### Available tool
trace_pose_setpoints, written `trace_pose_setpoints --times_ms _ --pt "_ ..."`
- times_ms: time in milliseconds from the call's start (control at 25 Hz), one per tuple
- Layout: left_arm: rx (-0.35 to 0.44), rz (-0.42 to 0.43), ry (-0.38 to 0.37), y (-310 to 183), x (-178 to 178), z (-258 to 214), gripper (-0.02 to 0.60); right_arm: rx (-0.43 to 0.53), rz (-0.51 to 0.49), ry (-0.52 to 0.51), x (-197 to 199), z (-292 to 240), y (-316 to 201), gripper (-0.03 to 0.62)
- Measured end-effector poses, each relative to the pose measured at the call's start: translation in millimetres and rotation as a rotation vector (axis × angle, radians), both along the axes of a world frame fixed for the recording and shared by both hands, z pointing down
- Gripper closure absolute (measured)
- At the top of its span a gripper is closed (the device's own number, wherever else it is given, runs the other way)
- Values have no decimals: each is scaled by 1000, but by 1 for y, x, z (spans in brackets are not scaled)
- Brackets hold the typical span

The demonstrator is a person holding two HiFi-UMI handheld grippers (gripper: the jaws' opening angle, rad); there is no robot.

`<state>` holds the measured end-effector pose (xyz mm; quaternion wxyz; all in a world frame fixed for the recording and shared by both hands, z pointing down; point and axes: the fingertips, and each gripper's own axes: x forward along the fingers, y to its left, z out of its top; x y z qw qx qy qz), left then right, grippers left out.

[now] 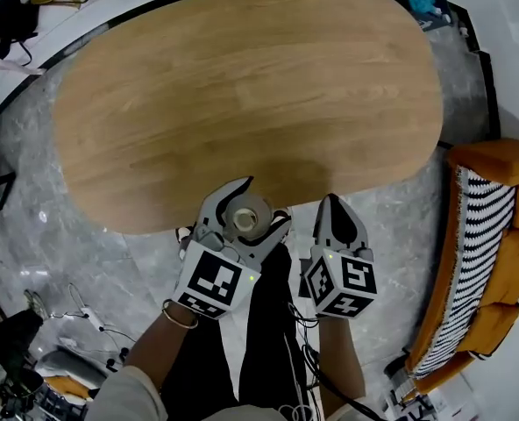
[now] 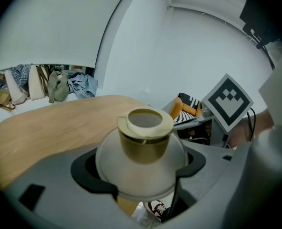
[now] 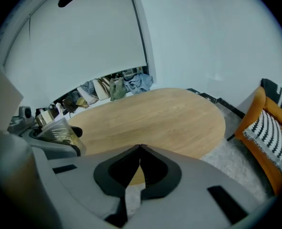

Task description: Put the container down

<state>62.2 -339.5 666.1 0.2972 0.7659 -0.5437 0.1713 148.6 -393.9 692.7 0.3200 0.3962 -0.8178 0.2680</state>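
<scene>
1. While the left claw [image 1: 253,210] is clamped on the container [image 2: 143,144], the right claw [image 3: 140,149] is pressed together on nothing. Both are side by side at the near edge of the tabletop [image 1: 242,95].
2. Held neck uppermost, the container has a frosted round body, a gold neck and a pale rim. Its mouth reads only as a dull disc, so I cannot tell whether it is capped or what is inside.
3. Its base is hidden behind the jaws. Below it a shoe [image 2: 155,208] shows, cut off at the frame's edge.
4. From the right gripper view only a sliver of the container shows at the left, with the rest cut off by the left claw's body.
5. Right of the tabletop stands an orange sofa [image 1: 496,160] with a striped cushion [image 1: 483,235], partly out of frame.
6. Beyond the far edge lies a heap of clothes [image 3: 117,87], too small to sort.
</scene>
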Motion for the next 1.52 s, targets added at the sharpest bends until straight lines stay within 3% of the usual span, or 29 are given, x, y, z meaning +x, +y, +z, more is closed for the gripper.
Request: trace_pose_setpoints --times_ms 240,840,1520 --pt "-3 52 -18 -23 10 18 236 -9 -3 4 10 9 -10 571" --pt "6 81 -105 -67 14 56 236 -46 22 14 35 30 -19 571" --pt "-50 91 -136 -67 12 88 236 -77 2 19 34 43 -12 571"
